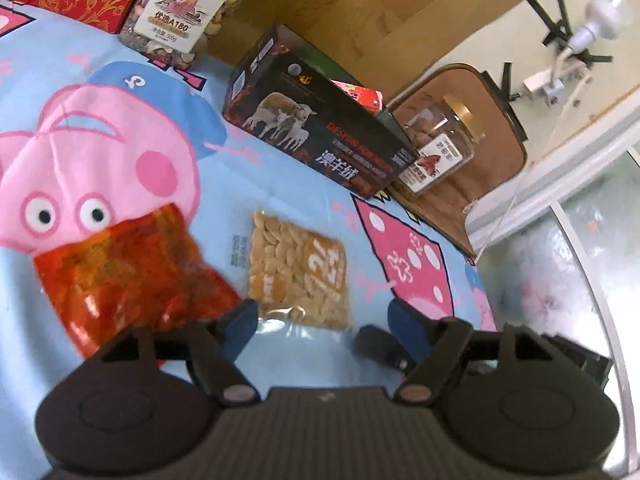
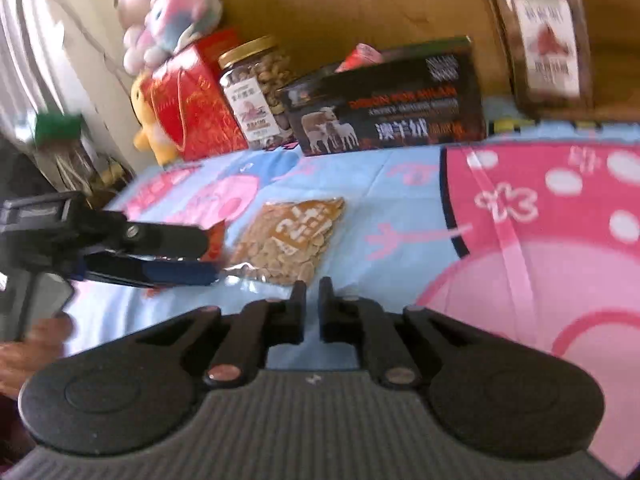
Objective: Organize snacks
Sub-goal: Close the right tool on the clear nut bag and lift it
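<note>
two snack packets, a seed packet and an orange packet, lie before us; our left hand-held gripper stands apart, our right hand-held gripper together and empty.

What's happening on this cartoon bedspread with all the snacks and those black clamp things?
A person is tidying snacks with a hand-held gripper in each hand. The left hand-held gripper is open and poised over a clear packet of pale seeds, with an orange snack bag lying just beside it. The right hand-held gripper is shut and holds nothing. At the back stand a nut jar, a red gift box and a black box with sheep on it. Neither packet has been picked up yet.
</note>
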